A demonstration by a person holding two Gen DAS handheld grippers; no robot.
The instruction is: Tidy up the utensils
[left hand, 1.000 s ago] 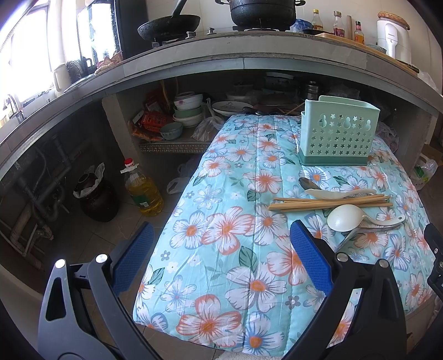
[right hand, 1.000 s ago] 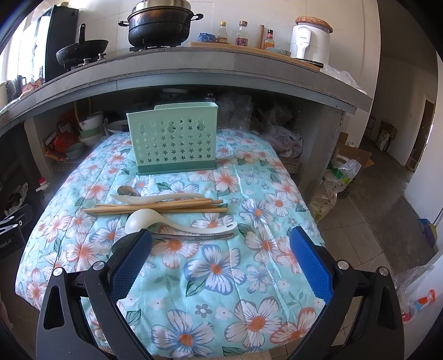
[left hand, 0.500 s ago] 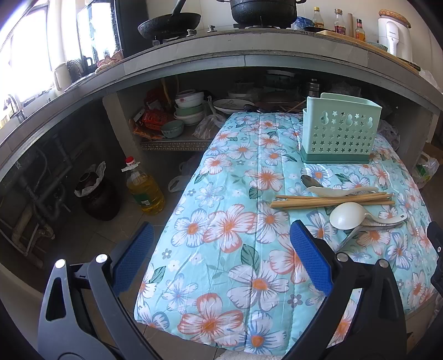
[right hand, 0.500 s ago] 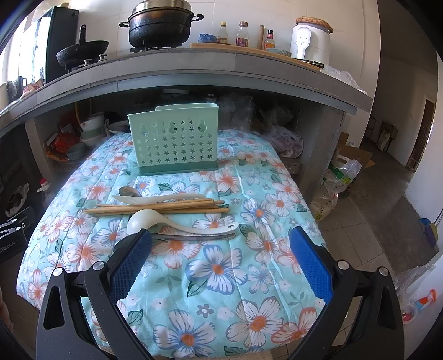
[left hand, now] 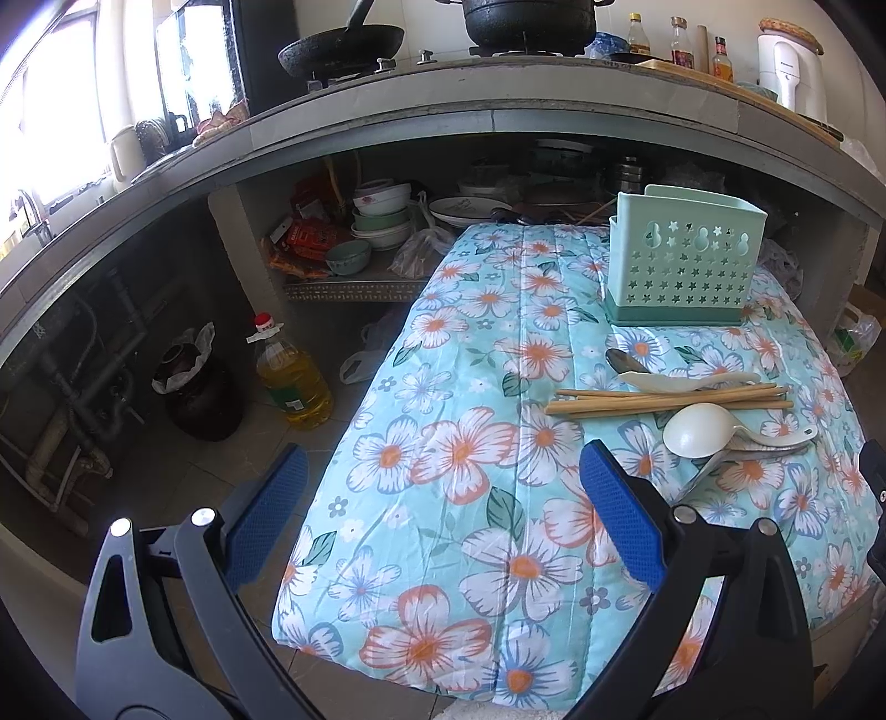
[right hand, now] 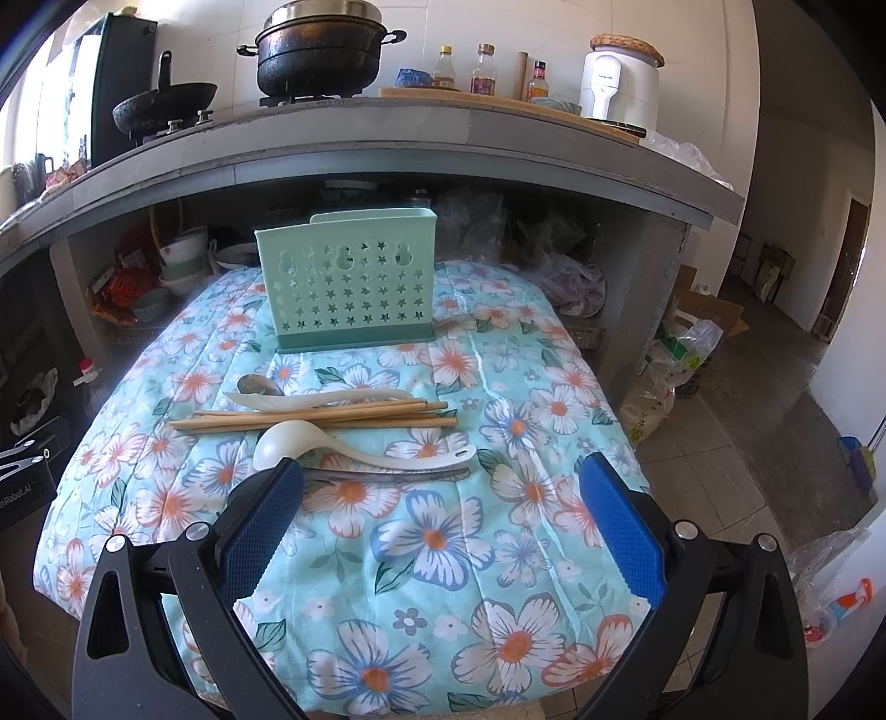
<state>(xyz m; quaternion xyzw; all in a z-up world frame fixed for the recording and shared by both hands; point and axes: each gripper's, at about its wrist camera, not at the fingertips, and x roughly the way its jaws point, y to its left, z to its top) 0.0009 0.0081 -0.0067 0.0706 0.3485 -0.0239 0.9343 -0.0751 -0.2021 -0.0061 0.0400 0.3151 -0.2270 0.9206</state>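
Observation:
A mint green perforated utensil holder (right hand: 346,285) (left hand: 684,260) stands upright at the far side of a table covered with a floral cloth (right hand: 437,531) (left hand: 470,459). In front of it lie wooden chopsticks (right hand: 315,418) (left hand: 664,400), a white ladle (right hand: 354,446) (left hand: 700,431), a white flat spoon (right hand: 321,397) (left hand: 686,381), a metal spoon bowl (right hand: 256,383) (left hand: 620,360) and a metal utensil (right hand: 387,472). My right gripper (right hand: 440,518) is open just short of the pile, holding nothing. My left gripper (left hand: 443,509) is open over the table's left front corner, apart from the utensils.
A concrete counter (right hand: 387,149) overhangs the table's far end, carrying a black pot (right hand: 318,52), a wok (left hand: 340,47) and bottles. On the floor to the left stand an oil bottle (left hand: 290,382) and a dark jar (left hand: 199,399). Bags (right hand: 675,360) lie on the floor to the right.
Both views have crept slightly; the holder and utensils sit a little farther right in each view. Both grippers stay open and the utensils have not moved.

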